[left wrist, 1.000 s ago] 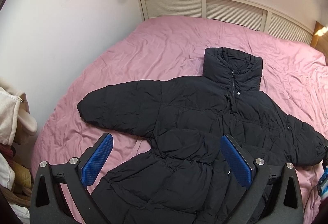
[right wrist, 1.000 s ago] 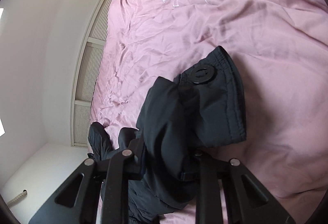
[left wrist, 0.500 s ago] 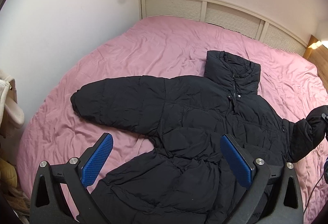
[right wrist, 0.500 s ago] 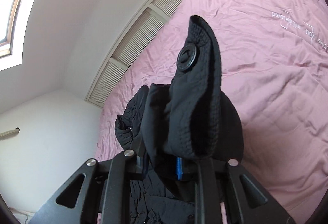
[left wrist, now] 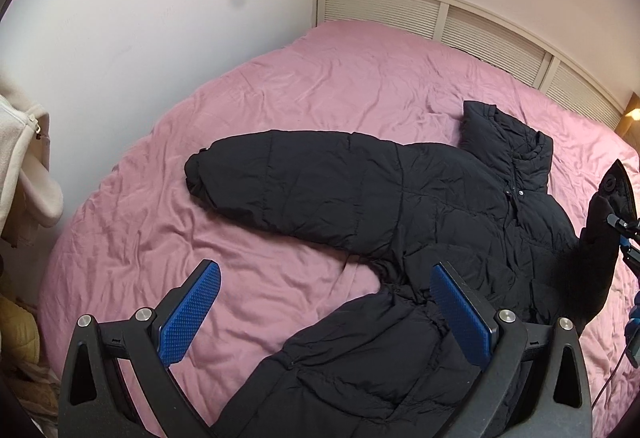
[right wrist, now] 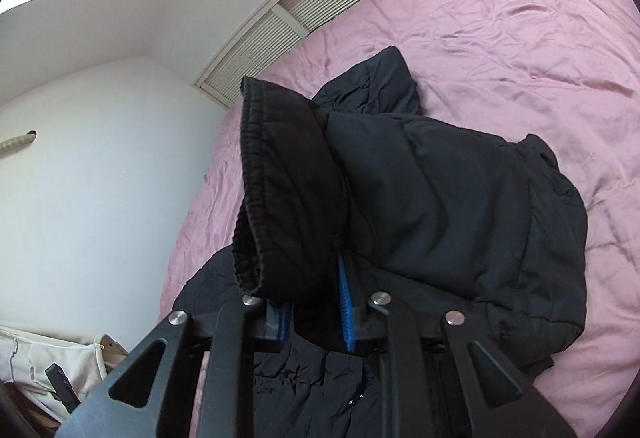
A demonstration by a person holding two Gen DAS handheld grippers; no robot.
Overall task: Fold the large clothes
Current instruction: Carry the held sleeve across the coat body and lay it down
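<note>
A black puffer jacket (left wrist: 420, 222) lies front up on the pink bed (left wrist: 320, 85), collar toward the headboard, its left sleeve (left wrist: 280, 181) stretched out flat. My left gripper (left wrist: 326, 314) is open and empty, hovering above the jacket's lower body. My right gripper (right wrist: 314, 312) is shut on the right sleeve's cuff (right wrist: 280, 189) and holds it lifted above the jacket body (right wrist: 460, 205). That raised sleeve also shows in the left wrist view (left wrist: 600, 250) at the right edge.
White walls (left wrist: 140, 17) bound the bed on the left, and a slatted headboard (left wrist: 460, 25) runs along the far end. Cream clothing (left wrist: 28, 165) hangs at the left. A cream bag (right wrist: 52, 366) sits beside the bed.
My right gripper has lifted the sleeve cuff off the bed and swung it over toward the jacket body. My left gripper has shifted left, still open.
</note>
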